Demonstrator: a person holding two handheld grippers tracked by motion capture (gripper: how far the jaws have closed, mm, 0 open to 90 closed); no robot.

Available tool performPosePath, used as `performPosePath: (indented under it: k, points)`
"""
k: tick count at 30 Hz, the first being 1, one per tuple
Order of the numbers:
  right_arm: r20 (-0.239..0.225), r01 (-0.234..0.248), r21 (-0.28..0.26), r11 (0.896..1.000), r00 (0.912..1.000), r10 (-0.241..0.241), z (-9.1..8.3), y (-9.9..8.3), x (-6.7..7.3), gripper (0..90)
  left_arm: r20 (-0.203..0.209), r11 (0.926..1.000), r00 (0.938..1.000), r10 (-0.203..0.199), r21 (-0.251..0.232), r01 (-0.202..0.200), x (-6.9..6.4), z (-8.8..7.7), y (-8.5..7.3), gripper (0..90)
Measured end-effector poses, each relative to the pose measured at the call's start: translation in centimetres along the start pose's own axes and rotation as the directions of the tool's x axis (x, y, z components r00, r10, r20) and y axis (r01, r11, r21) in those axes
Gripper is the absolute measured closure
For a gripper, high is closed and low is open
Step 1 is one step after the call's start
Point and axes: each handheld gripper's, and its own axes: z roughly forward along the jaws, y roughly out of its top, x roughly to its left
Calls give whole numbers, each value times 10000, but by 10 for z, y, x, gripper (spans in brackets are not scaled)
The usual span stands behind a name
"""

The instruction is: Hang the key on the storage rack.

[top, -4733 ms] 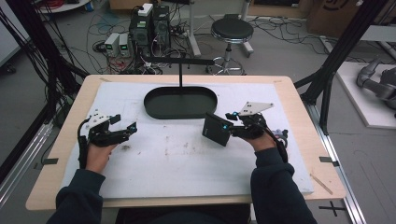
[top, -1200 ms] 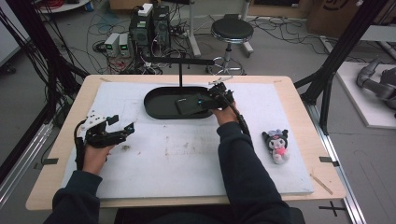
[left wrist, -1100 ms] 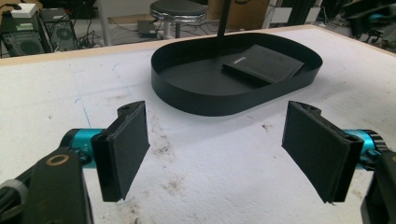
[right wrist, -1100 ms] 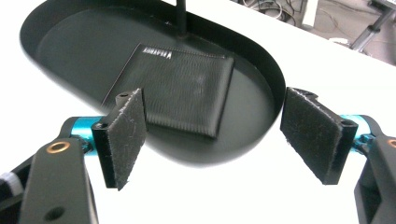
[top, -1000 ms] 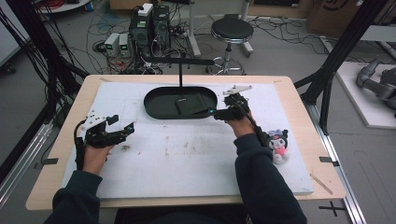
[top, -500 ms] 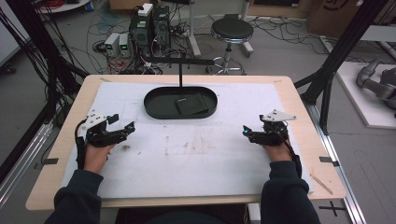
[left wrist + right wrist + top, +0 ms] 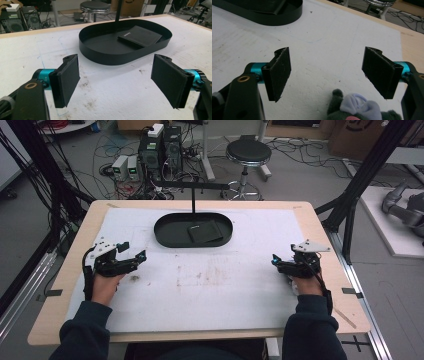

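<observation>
Back from the tray [image 7: 165, 235], the right gripper [image 7: 276, 261] hovers fingers spread over the plush toy [image 7: 359, 108], near the table edge [image 7: 350, 290].

The plush toy [image 7: 357, 107] is cut off by the bottom edge of the right gripper view, so just its dark ear, pale bow and a bit of pink peek in. From the high view, the right hand [image 7: 303, 279] and its tongs sit over that toy, and it can't be made out there. The black tray [image 7: 274, 12] runs off the top edge in the right gripper view.
</observation>
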Motion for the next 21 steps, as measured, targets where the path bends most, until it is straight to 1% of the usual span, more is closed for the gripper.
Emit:
performPosePath:
  k: [3, 4, 7, 9, 10, 12, 13, 14, 15, 16, 17, 19, 20, 21]
  points:
    - [344, -96, 178, 9998, 9994, 90, -3, -2, -4, 226, 19, 10000, 10000, -6, 58, 6, 1, 0, 0, 225]
    - [575, -55, 285, 9996, 9983, 38, -3, -3, -6, 226, 31, 10000, 10000, -12, 53, 12, 2, 0, 0, 225]
    - [960, -168, 467, 9988, 9953, 123, -3, -6, -10, 221, -6, 10000, 10000, -68, 29, 68, 2, -1, 0, 225]
    - [1212, -214, 648, 9977, 9925, 134, -4, -8, -10, 221, 7, 10000, 10000, -50, 21, 50, 1, -1, 0, 225]
    - [1313, -139, 745, 9971, 9913, 41, -5, -9, -10, 220, 21, 10000, 10000, -10, 35, 10, 1, -2, 0, 225]
    - [1440, -181, 1021, 9946, 9896, 32, -5, -10, -11, 221, 41, 10000, 10000, 29, 46, -29, 0, -1, 0, 225]
    - [1551, -129, 1218, 9925, 9879, -62, -6, -11, -11, 220, 12, 10000, 10000, 12, 17, -12, 0, -1, 0, 225]
    - [1818, 44, 1668, 9860, 9827, -351, -5, -15, -12, 221, 3, 10000, 10000, 29, 34, -29, 0, 0, 0, 226]
    - [1818, 44, 1668, 9860, 9827, -351, -5, -15, -12, 221, 24, 10000, 10000, 68, 67, -68, 0, 0, 0, 226]
    - [1865, 46, 1872, 9823, 9816, -402, -4, -16, -13, 221, 12, 9999, 10000, 84, 69, -84, 0, 0, 0, 227]
    - [1838, -31, 2010, 9796, 9823, -346, -3, -18, -15, 220, -15, 9999, 10000, 74, 73, -74, -1, 0, 0, 227]
    - [1927, -169, 2262, 9739, 9809, -277, -2, -22, -17, 221, -20, 9999, 9999, 132, 75, -132, -2, -1, 1, 227]
    - [1942, -142, 2387, 9710, 9804, -334, -1, -23, -18, 224, -31, 9998, 9998, 178, 90, -178, -2, -1, 1, 228]
    - [1994, -156, 2533, 9673, 9792, -364, -1, -25, -18, 226, -38, 9999, 9999, 134, 76, -133, -3, 0, 1, 229]
